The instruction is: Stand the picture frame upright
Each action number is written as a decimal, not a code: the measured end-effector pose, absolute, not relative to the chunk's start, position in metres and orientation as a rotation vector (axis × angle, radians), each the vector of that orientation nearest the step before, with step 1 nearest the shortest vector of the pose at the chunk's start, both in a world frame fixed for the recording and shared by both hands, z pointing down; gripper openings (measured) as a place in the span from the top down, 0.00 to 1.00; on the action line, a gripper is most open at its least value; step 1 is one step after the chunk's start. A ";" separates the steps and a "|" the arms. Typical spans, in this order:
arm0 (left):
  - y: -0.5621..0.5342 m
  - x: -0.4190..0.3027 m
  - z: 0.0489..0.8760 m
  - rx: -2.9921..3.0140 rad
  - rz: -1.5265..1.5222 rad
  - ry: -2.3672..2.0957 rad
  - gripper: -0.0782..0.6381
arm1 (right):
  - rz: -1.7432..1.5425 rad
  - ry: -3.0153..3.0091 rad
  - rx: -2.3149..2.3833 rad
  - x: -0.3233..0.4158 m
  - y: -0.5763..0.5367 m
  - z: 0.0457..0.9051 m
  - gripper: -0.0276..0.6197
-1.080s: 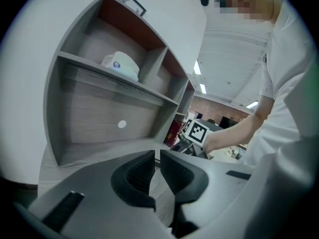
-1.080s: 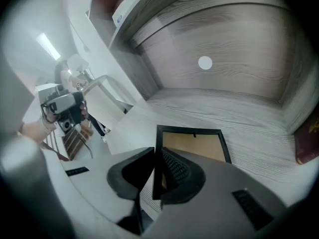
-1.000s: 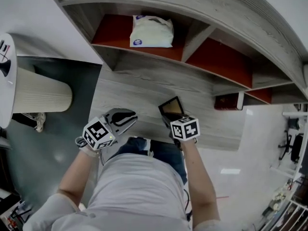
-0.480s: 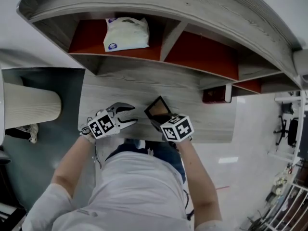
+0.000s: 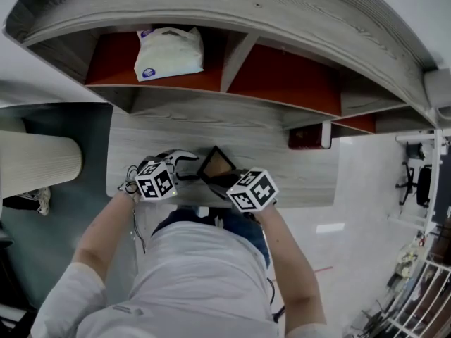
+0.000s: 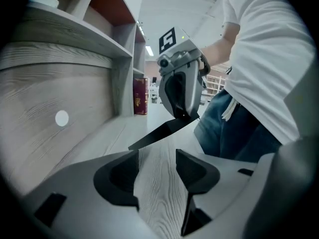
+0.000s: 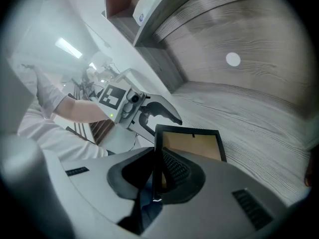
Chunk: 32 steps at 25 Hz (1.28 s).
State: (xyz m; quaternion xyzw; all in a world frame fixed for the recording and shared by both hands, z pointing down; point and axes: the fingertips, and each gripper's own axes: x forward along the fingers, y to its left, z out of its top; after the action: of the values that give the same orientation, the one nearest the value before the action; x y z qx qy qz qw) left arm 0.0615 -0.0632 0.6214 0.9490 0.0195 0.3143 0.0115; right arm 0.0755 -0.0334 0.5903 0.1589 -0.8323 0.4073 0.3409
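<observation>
Two grippers meet at the near edge of the grey wooden desk (image 5: 296,182). Closest to us, the right gripper (image 7: 157,176) is clenched on the picture frame (image 7: 192,146). Its pads pinch one black side of the frame, which reaches out past the jaws at a tilt, brown panel facing up. We see the left gripper (image 6: 157,171) with its jaws spread; they have just been opening, and only bare desk wood lies between them. The frame's low corner sits just ahead of those jaws, and we cannot tell whether it touches them. Beyond both sets of jaws, a red box (image 5: 306,137) stands at the back of the desk. Farther still, a white bag (image 5: 169,51) rests in a shelf compartment.
</observation>
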 end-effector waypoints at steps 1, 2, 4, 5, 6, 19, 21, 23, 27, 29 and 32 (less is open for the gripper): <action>-0.064 0.062 0.622 2.977 0.992 0.066 0.58 | 1.060 -2.169 0.395 0.074 -0.032 0.589 0.88; -0.064 0.063 0.622 2.995 1.003 0.072 0.57 | 1.060 -2.171 0.375 0.072 -0.031 0.587 0.88; -0.063 0.065 0.620 3.028 1.007 0.087 0.57 | 1.063 -2.175 0.331 0.069 -0.027 0.585 0.88; -0.062 0.065 0.618 3.042 1.000 0.094 0.57 | 1.065 -2.176 0.311 0.067 -0.026 0.583 0.88; -0.061 0.066 0.616 3.055 0.988 0.099 0.57 | 1.065 -2.177 0.292 0.065 -0.024 0.582 0.88; -0.051 0.066 0.609 3.086 0.938 0.167 0.65 | 1.061 -2.164 0.136 0.060 -0.015 0.579 0.88; -0.053 0.066 0.610 3.080 0.928 0.127 0.67 | 1.060 -2.167 0.159 0.062 -0.018 0.580 0.88; -0.055 0.065 0.613 3.075 0.934 0.086 0.69 | 1.048 -2.178 0.197 0.066 -0.024 0.580 0.87; -0.060 0.064 0.618 3.058 0.931 0.018 0.75 | 1.020 -2.228 0.323 0.074 -0.046 0.577 0.88; -0.063 0.064 0.619 3.040 0.901 -0.029 0.75 | 1.017 -2.259 0.362 0.077 -0.054 0.572 0.88; -0.068 0.061 0.622 3.018 0.867 -0.083 0.75 | 1.014 -2.312 0.439 0.085 -0.066 0.564 0.88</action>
State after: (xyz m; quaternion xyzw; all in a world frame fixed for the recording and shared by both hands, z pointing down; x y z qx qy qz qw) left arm 0.0614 -0.0679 0.6222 0.9608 -0.0265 0.2759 0.0002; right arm 0.0845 -0.0665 0.5640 0.1642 -0.8647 0.3792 0.2856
